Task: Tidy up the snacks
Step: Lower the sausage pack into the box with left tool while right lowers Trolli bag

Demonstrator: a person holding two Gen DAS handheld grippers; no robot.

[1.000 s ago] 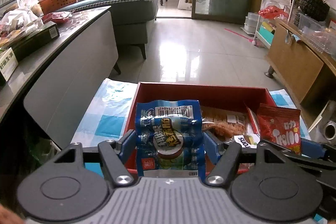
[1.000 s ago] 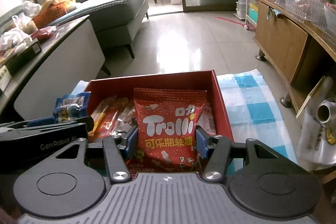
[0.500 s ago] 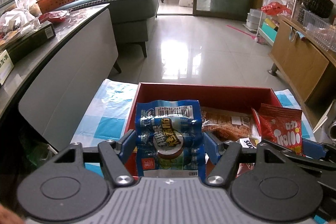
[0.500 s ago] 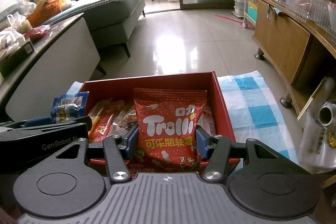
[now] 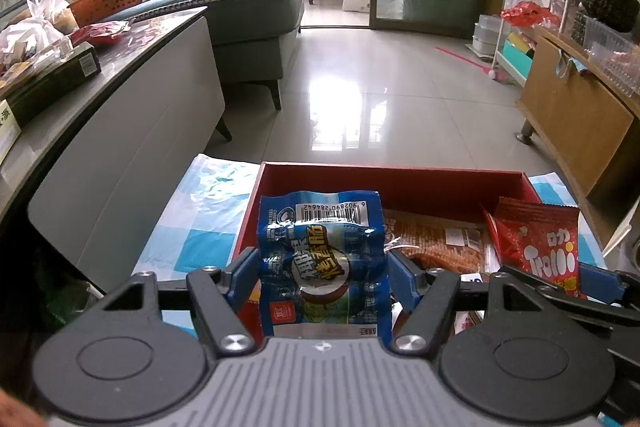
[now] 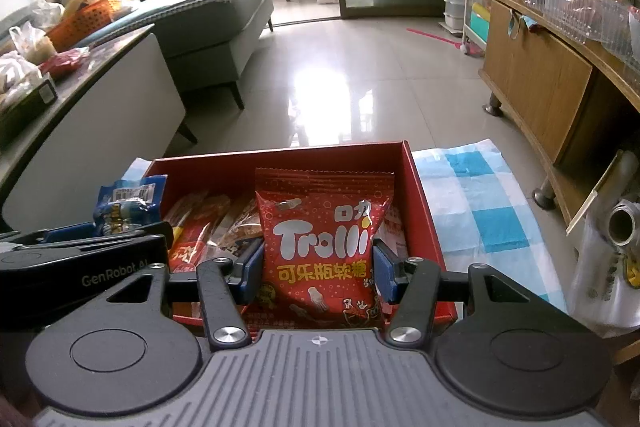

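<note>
The left gripper's [image 5: 322,277] blue fingers [image 5: 246,273] were clamped on a blue packet [image 5: 322,259], which was held upright over the left end of the red box [image 5: 392,181]. The right gripper [image 6: 318,273] was closed on a red Trolli bag [image 6: 322,247], kept upright above the box's [image 6: 420,195] right end. Flat orange snack packs [image 6: 208,227] lay inside the box between the two. The box rested on a blue-checked cloth [image 6: 476,203] spread on the tiled floor [image 6: 340,67].
</note>
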